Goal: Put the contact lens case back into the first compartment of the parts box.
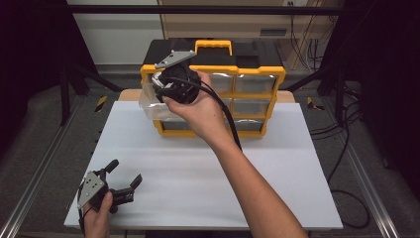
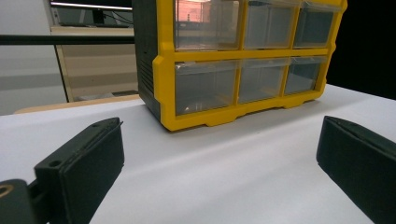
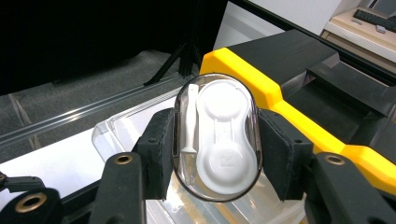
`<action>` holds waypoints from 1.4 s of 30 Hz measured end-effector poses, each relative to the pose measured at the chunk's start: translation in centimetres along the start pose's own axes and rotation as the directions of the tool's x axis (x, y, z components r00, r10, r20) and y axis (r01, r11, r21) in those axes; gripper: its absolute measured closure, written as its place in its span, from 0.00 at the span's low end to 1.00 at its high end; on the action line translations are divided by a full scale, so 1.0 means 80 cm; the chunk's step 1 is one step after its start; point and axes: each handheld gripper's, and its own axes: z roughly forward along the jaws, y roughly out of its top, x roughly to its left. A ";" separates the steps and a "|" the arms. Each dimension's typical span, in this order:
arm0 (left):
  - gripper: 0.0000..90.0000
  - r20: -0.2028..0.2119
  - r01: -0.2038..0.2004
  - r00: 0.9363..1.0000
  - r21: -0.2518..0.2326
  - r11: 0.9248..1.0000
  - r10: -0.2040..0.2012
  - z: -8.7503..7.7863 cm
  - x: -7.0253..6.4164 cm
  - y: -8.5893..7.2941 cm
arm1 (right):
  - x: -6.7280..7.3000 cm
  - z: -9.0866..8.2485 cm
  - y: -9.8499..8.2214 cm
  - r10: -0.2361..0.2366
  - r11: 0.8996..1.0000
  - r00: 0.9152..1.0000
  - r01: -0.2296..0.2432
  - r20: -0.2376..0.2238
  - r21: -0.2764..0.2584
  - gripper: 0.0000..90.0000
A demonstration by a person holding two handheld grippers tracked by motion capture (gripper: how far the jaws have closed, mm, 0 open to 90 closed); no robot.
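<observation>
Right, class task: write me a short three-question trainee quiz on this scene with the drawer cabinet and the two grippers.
1. True or false: the right gripper is shut on the clear oval case.
2. Over what does that case hang? A) the pulled-out clear drawer B) the white board C) the floor
3. Fill in: the left gripper has its jaws ____.

Key: 1 true; 2 A; 3 open, nothing between them, facing the yellow cabinet.

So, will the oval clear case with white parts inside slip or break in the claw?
The oval case looks like smooth, glossy hard plastic, so it may slip between the right claw pads. It appears stiff and probably light. Its rounded ends suggest it could rock if set down.
</observation>
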 end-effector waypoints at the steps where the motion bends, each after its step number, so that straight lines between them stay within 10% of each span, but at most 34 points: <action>1: 0.01 0.000 -0.001 1.000 0.001 1.000 0.001 0.000 0.000 0.000 | 0.000 0.001 0.000 0.002 1.000 1.000 -0.002 0.000 0.004 0.55; 15: 0.01 0.004 -0.001 1.000 0.003 1.000 0.001 0.002 -0.001 0.000 | -0.004 -0.004 0.000 0.052 0.998 0.999 -0.052 -0.011 -0.026 0.45; 24: 0.01 0.005 -0.001 1.000 0.004 1.000 0.001 0.002 -0.001 0.000 | -0.010 -0.008 -0.002 0.081 0.994 0.996 -0.077 0.042 -0.071 0.08; 42: 0.01 0.006 -0.005 1.000 0.010 1.000 0.005 0.003 -0.002 -0.001 | -0.052 -0.052 -0.033 0.102 0.984 0.990 -0.086 0.093 -0.156 0.05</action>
